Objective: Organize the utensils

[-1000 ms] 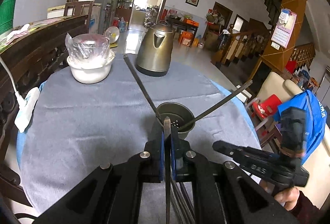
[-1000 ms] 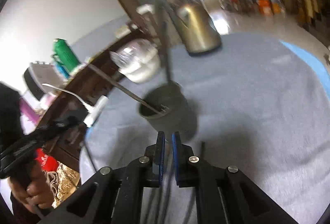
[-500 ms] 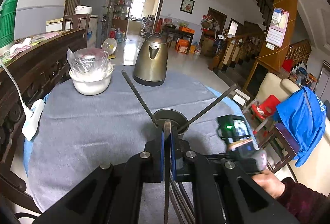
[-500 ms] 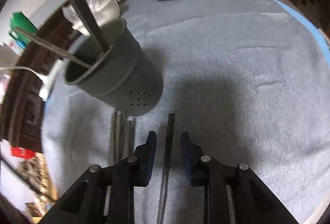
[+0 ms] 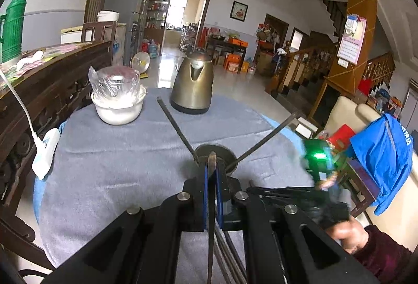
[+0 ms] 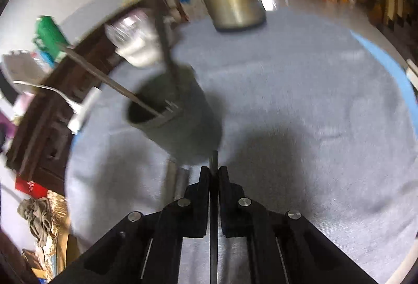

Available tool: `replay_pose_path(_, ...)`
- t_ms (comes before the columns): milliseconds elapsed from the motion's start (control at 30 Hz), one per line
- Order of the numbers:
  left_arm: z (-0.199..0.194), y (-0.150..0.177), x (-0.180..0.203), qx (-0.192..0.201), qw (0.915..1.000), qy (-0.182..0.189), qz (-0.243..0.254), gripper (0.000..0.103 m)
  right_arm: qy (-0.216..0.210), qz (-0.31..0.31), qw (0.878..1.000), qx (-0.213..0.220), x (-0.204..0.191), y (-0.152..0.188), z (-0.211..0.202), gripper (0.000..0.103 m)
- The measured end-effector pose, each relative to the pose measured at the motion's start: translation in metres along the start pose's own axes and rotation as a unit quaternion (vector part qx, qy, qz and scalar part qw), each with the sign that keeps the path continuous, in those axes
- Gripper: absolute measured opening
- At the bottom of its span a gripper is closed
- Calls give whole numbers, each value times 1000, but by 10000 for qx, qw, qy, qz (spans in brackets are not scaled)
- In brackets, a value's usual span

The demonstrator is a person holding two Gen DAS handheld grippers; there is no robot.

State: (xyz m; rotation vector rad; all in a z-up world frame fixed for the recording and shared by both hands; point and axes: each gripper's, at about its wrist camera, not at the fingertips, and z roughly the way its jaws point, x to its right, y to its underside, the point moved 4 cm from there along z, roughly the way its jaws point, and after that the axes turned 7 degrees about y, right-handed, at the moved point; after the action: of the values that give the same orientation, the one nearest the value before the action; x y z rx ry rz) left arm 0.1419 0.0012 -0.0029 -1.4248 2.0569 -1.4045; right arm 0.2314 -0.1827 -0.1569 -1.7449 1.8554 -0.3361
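Note:
A dark grey utensil holder (image 5: 222,150) stands on the grey tablecloth (image 5: 117,166) with two long utensils leaning out of it. My left gripper (image 5: 212,171) is shut on a thin metal utensil (image 5: 211,218), seen edge on, with its rounded tip just before the holder. In the right wrist view the holder (image 6: 188,124) is just ahead and left, blurred. My right gripper (image 6: 214,171) is shut on a dark slim utensil (image 6: 214,231), its tip close to the holder's base. Loose utensils (image 6: 181,179) lie on the cloth to its left.
A metal kettle (image 5: 192,85) and a white bowl under plastic wrap (image 5: 117,101) stand at the far side of the round table. A white plug block (image 5: 44,153) hangs at the left edge by a dark wooden sideboard (image 5: 39,80). A chair with a blue garment (image 5: 381,153) stands to the right.
My right gripper opened around the dark utensil lying beside the holder and shut on it. The left gripper kept its grip and rose slightly.

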Motion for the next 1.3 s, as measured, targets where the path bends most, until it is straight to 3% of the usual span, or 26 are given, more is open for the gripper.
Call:
replay_pose_path(133,-9,-8,6,266,9996,-27,25,6,-376,-178,9947,939,-11,-6,-50,7)
replay_pose_path(233,-14,-14,10,434,9990,-38,75,6,-617,-206,9821,1769,-15,-11,-89,7)
replay_pose_path(333,-17,-21,12,572,9983,-53,102,6,-564,-224,9680,2437,-24,-18,-117,7)
replay_pose_path(667,-22,-62,20,1023,9943,-62,302,6,-413,20,9202,3892,-44,-48,-168,7)
replay_pose_path(900,-23,-101,25,1630,9858,-107,400,6,-161,112,8878,4599,-60,-74,-193,7)
replay_pose_path(1067,-11,-119,26,1962,9792,-270,444,6,100,52,8714,4904,-75,-87,-192,7)
replay_pose_path(1200,9,-124,22,2114,9753,-475,437,6,364,-81,8697,4922,-86,-93,-173,7)
replay_pose_path(1300,26,-124,17,2070,9763,-534,348,6,423,-16,8763,4799,-85,-97,-157,7)
